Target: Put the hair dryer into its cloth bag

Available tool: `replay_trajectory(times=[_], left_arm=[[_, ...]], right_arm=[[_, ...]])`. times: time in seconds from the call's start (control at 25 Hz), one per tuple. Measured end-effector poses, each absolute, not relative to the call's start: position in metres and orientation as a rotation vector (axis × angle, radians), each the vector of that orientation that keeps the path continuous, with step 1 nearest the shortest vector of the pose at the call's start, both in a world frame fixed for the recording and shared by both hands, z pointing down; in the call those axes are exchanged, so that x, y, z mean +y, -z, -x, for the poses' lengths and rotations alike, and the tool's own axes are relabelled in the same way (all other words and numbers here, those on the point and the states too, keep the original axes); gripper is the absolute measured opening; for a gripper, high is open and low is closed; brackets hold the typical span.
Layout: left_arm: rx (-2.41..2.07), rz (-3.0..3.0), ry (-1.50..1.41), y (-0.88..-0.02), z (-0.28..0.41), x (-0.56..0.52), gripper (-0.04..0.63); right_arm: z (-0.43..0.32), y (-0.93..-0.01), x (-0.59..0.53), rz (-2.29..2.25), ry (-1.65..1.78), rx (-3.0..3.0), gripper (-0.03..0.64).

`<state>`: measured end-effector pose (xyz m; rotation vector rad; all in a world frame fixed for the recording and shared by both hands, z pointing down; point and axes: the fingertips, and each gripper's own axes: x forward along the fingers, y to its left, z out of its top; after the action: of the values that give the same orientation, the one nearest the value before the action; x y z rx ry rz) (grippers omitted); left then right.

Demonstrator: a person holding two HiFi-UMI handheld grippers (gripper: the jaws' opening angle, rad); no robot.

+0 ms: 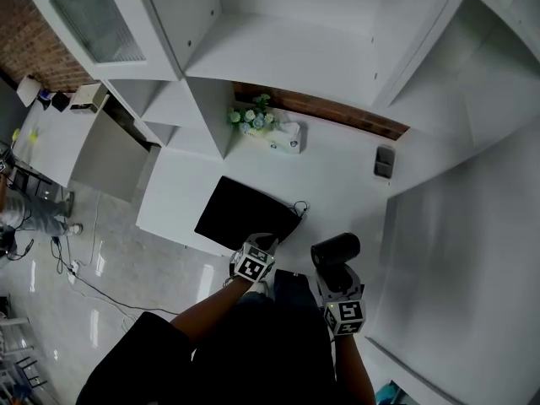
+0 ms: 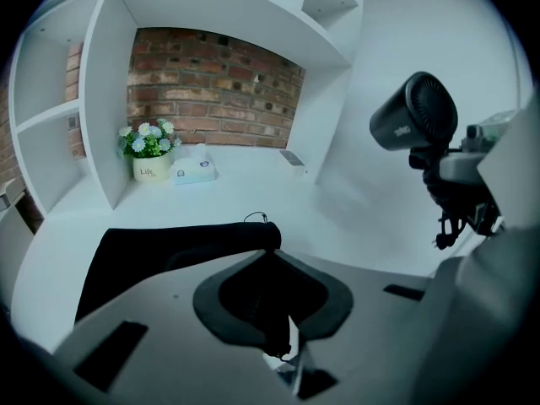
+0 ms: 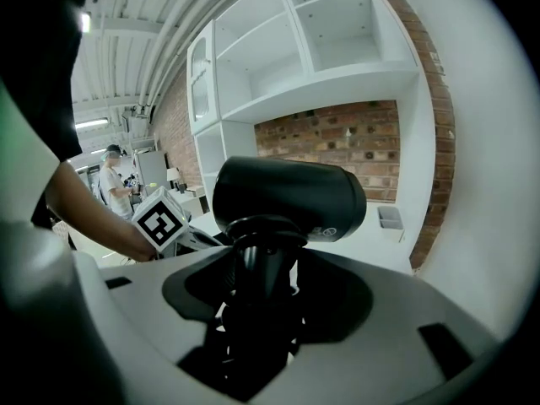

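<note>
A black cloth bag [image 1: 245, 213] lies flat on the white table [image 1: 337, 184]. My left gripper [image 1: 268, 241] is at the bag's near right corner, shut on the cloth. In the left gripper view the bag [image 2: 143, 251] runs off to the left from the closed left gripper [image 2: 270, 247]. The black hair dryer [image 1: 335, 249] is upright in my right gripper [image 1: 336, 275], which is shut on its handle, just right of the bag. The right gripper view shows the hair dryer's barrel [image 3: 291, 197] above the right gripper [image 3: 257, 268], and the left gripper's marker cube [image 3: 160, 219] close on the left.
A small flower pot [image 1: 251, 121] and a tissue box [image 1: 287, 137] stand at the back by the brick wall. A grey tray [image 1: 384, 161] sits at the back right. The bag's drawstring loop [image 1: 300, 207] lies at its far right corner. White shelves surround the table.
</note>
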<state>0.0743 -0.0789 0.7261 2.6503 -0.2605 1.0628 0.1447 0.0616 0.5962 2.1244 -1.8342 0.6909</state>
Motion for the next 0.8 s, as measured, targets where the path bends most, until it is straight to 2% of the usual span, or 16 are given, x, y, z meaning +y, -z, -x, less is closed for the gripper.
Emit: replay_trajectory(times=[0.36,0.8], left_arm=[[-0.298,-2.581,-0.879,-0.711,-0.075,-0.086,0.035],[-0.447,-2.605,-0.91,-0.702,-0.088,-0.106,0.035]], right_arm=[[-0.13,-0.646,0.045,-1.899,-0.732,-1.876,0.242],[-0.149,-0.715,0.005,-1.633,-0.763,-1.955,0.242]])
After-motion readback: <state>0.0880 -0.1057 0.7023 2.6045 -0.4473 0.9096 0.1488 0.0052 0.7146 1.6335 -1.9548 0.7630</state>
